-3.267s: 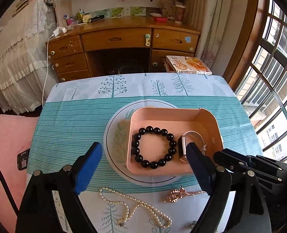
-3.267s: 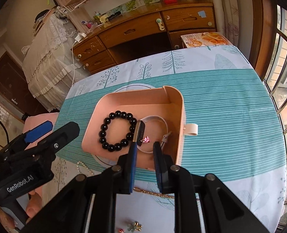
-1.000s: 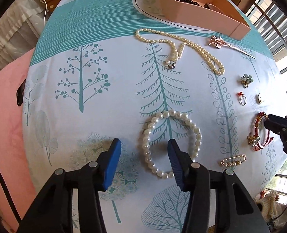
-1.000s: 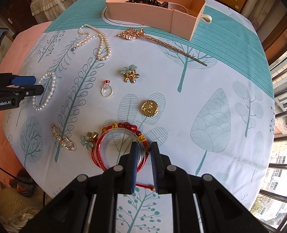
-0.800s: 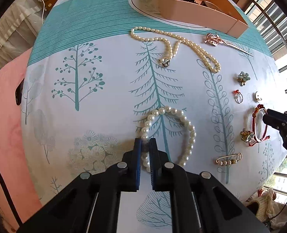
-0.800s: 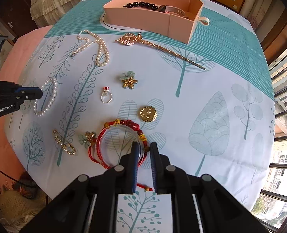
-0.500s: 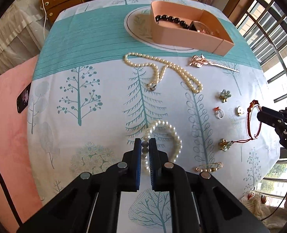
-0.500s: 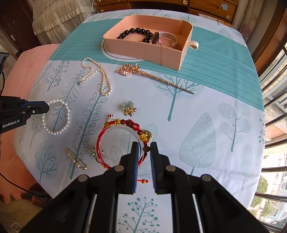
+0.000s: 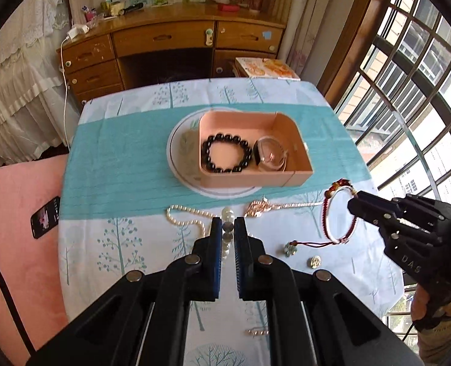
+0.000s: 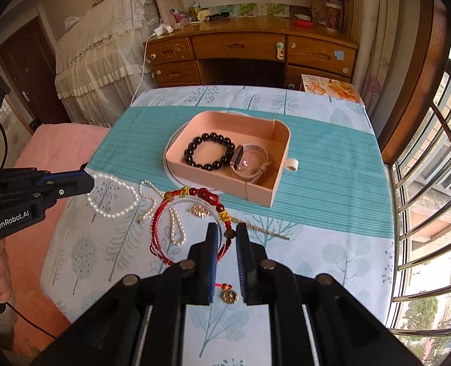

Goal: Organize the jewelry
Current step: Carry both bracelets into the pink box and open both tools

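Note:
My left gripper (image 9: 228, 229) is shut on a white pearl bracelet (image 9: 227, 213), held clear of the tablecloth; in the right wrist view the pearl bracelet (image 10: 112, 198) hangs as a loop from the left gripper (image 10: 90, 184). My right gripper (image 10: 227, 233) is shut on a red beaded bracelet (image 10: 164, 213), also lifted. In the left wrist view the red bracelet (image 9: 326, 210) dangles from the right gripper (image 9: 355, 206), trailing a cord with a small charm (image 9: 290, 249). Ahead stands the pink tray (image 9: 298, 140) holding a black bead bracelet (image 9: 225, 157) and a watch (image 9: 269, 155).
The tray rests on a white plate (image 9: 176, 152). A pearl necklace (image 9: 182, 216), a gold hairpin (image 9: 259, 207), a gold brooch (image 9: 314, 261) and a gold pin (image 9: 257, 332) lie on the tablecloth. A phone (image 9: 45, 221) lies on a pink cushion at left. Windows stand right.
The left gripper shut on the pearl bracelet. Both grippers then rose from the cloth with their bracelets and tilted up, bringing the pink tray and the desk into view.

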{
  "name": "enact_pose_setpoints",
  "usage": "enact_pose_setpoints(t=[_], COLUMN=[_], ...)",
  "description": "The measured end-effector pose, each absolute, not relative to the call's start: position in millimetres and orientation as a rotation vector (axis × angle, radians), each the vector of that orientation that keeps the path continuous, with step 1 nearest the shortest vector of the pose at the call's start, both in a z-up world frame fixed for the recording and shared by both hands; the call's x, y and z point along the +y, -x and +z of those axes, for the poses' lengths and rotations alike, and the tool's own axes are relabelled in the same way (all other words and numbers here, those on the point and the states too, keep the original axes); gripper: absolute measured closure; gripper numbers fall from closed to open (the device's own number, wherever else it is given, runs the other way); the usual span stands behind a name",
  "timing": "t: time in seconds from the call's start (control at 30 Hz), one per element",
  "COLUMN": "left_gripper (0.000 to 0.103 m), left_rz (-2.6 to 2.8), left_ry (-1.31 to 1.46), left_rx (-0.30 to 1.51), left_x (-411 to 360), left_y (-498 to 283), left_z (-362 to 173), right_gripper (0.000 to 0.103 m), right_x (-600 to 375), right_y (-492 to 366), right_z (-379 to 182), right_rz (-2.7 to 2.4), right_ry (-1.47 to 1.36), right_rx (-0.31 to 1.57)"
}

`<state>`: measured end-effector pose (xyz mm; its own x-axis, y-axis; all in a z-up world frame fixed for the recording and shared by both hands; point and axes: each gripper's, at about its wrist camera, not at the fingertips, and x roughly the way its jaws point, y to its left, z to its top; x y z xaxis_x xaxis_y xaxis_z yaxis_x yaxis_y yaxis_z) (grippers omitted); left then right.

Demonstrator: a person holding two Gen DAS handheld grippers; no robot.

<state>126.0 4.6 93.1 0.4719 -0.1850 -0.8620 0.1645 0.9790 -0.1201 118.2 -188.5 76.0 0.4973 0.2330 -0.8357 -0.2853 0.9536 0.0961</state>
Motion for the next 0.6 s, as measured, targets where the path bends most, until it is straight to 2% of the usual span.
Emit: enact_pose_setpoints(t=[0.3, 0.6], left_gripper=[0.098, 0.098], left_rz=[-0.171, -0.117], left_ry=[0.08, 0.118], left_rx=[0.925, 0.953], left_x=[-22.8, -37.7], left_y=[-185.2, -235.8], left_z=[117.4, 73.7], right_gripper=[0.091, 0.091], right_x=[-200.9, -207.5], right_y=[-188.0, -226.0], right_z=[63.9, 24.9], right_rz=[0.198, 0.155], right_ry=[-0.109, -0.211], right_rx=[0.952, 0.987])
